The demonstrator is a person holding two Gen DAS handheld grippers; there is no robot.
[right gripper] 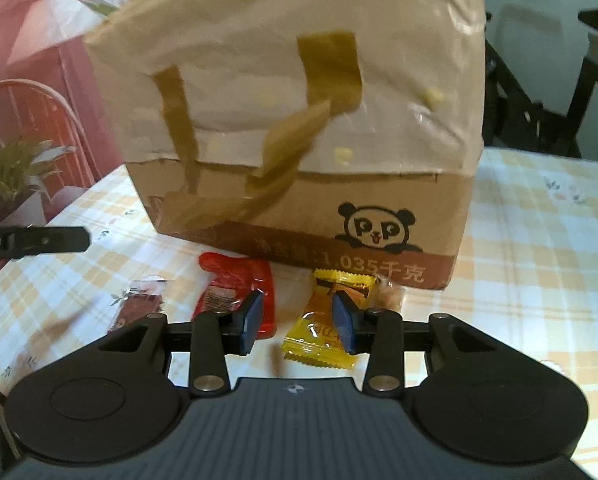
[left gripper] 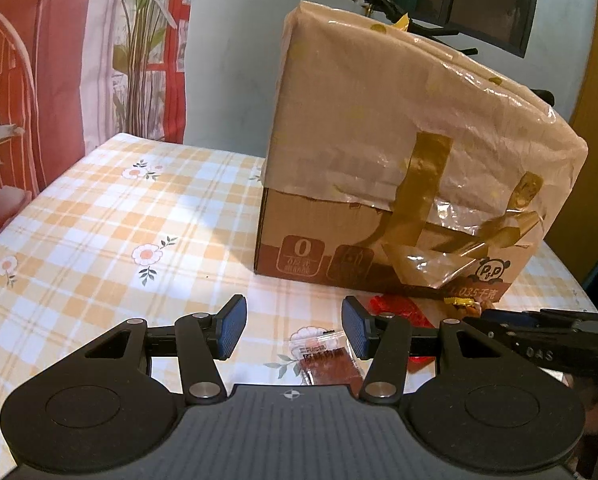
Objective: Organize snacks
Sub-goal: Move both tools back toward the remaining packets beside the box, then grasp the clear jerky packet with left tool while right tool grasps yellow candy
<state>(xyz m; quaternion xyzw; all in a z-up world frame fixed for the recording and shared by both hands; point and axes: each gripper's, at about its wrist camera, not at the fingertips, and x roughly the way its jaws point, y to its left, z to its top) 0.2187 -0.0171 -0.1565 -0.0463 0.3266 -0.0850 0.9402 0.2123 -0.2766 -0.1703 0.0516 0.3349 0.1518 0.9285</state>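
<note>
The cardboard box, filling the upper centre of the right wrist view, is taped and wrapped shut; its contents cannot be seen. The snacks lie on the checked surface against its base: red packet, yellow candy, dark jerky sachet. Right tongs stand apart, straddling the gap between red and yellow, and risk pinching both or neither. Left tongs are apart, empty, above the sachet.
</note>
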